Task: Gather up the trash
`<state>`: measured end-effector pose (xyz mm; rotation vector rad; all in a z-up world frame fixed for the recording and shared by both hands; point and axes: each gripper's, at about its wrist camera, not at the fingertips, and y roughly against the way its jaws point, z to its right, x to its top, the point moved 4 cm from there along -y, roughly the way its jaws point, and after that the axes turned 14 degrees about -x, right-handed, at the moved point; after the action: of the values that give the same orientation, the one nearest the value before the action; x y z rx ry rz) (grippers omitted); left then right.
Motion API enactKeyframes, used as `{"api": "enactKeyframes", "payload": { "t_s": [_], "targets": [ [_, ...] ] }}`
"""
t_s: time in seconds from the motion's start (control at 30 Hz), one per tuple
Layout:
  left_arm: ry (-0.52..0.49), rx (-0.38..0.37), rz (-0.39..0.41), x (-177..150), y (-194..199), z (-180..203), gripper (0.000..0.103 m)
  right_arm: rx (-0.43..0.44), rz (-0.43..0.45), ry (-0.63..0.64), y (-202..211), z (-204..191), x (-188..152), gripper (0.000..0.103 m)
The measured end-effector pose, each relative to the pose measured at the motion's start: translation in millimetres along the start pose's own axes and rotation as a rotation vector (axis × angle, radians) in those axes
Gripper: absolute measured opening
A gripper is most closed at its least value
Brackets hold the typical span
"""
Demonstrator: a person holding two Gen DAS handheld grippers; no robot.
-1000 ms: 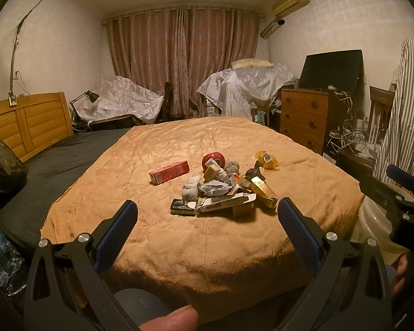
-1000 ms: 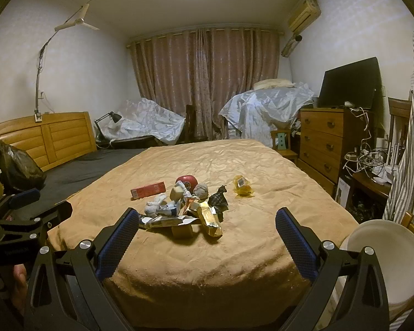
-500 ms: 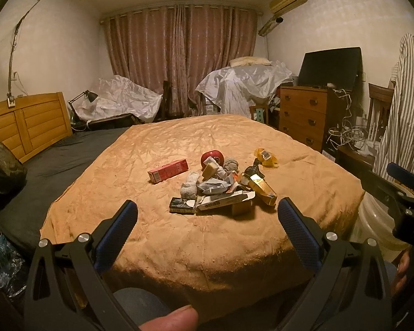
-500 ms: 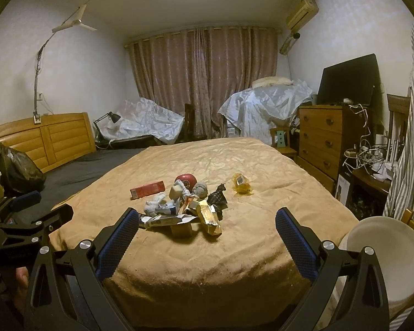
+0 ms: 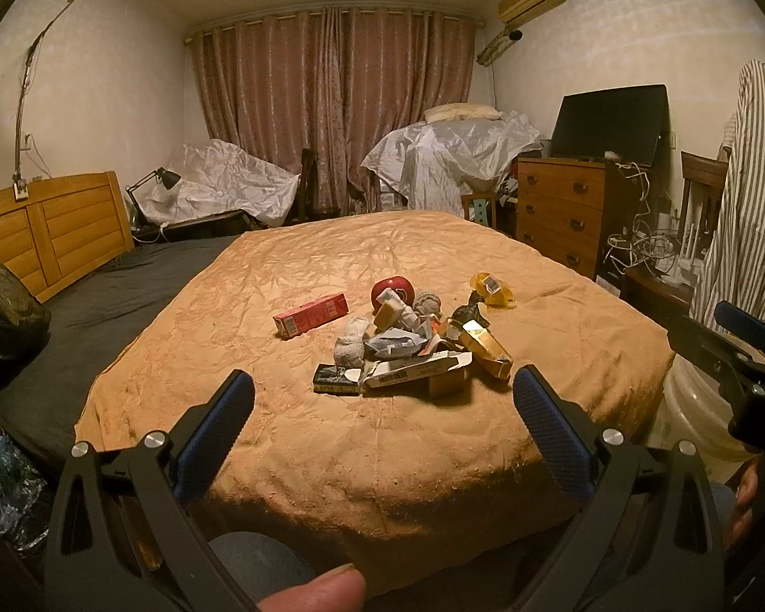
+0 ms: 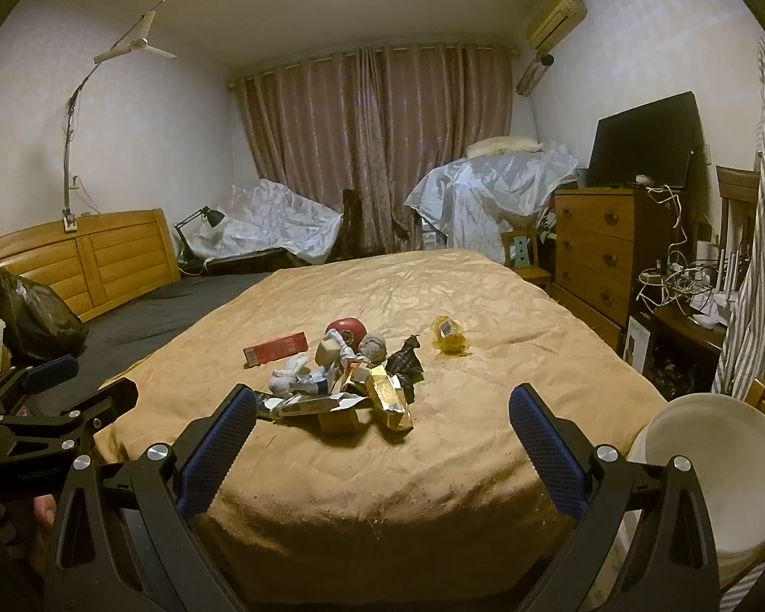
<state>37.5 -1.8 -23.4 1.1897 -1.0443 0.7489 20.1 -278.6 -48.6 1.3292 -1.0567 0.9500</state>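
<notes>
On crinkled tan bedspread point(image 5: 382, 438), crumpled, seemingly cardboard trash point(image 5: 413, 352); both grippers point(image 5: 382, 408) point(image 6: 382, 423) released.

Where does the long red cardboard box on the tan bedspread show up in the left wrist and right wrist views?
Left wrist: long red cardboard box lies left of centre, apart from the trash pile, at its upper left.
Right wrist: same box sits left of centre, at the pile's upper left.
Shared landmark: the round red object just right of the box.

Closed brown curtains point(image 6: 377, 153) fill the frame's centre back, a wooden dresser point(image 6: 594, 250) with a dark television point(image 6: 642, 140) stands right, a wooden headboard point(image 6: 81, 260) left, under bright ceiling light.
</notes>
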Motion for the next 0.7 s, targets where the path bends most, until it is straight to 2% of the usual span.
{"api": "enactKeyframes", "payload": {
  "t_s": [0.7],
  "targets": [
    [-0.001,0.001,-0.003,-0.4,-0.4,0.3,0.098,0.002,-0.005,0.002,-2.8,-2.1,-3.8,0.099]
  ]
}}
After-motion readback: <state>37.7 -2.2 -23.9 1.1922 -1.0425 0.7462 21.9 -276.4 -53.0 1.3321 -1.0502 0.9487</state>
